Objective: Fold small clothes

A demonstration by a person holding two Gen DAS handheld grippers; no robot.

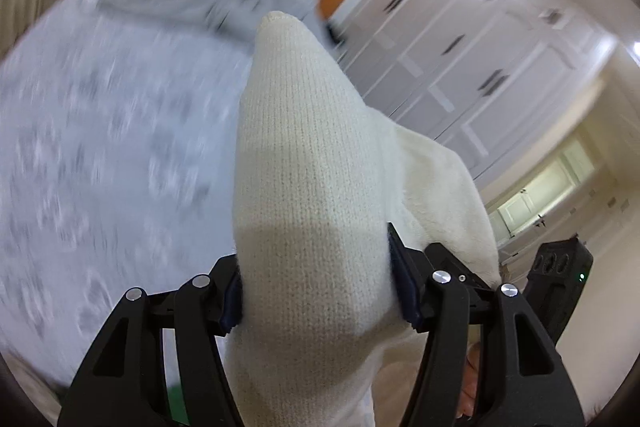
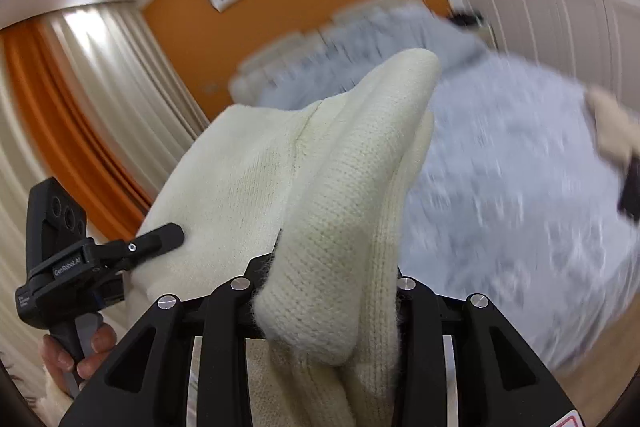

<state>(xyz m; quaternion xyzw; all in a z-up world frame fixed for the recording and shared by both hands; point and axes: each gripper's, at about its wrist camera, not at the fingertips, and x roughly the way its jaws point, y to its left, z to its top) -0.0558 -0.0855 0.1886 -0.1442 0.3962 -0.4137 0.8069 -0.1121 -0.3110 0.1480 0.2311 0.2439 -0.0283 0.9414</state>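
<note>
A cream knit garment (image 1: 312,187) hangs lifted above the bed, bunched between both grippers. In the left wrist view my left gripper (image 1: 318,291) is shut on a thick fold of it, and the knit bulges up over the jaws. The right gripper's black body (image 1: 560,275) shows behind the cloth at the right. In the right wrist view my right gripper (image 2: 332,279) is shut on another bunched fold of the garment (image 2: 340,187). At the left, the left gripper's fingers (image 2: 160,237) pinch the cloth's edge, and a hand (image 2: 84,351) holds its handle.
The bed (image 1: 100,147) with a pale blue patterned cover lies below, blurred; pillows (image 2: 280,63) sit at its head against an orange wall. White wardrobe doors (image 1: 480,47) stand beside it. Curtains (image 2: 80,87) hang at the left. A beige item (image 2: 612,131) lies on the bed's right side.
</note>
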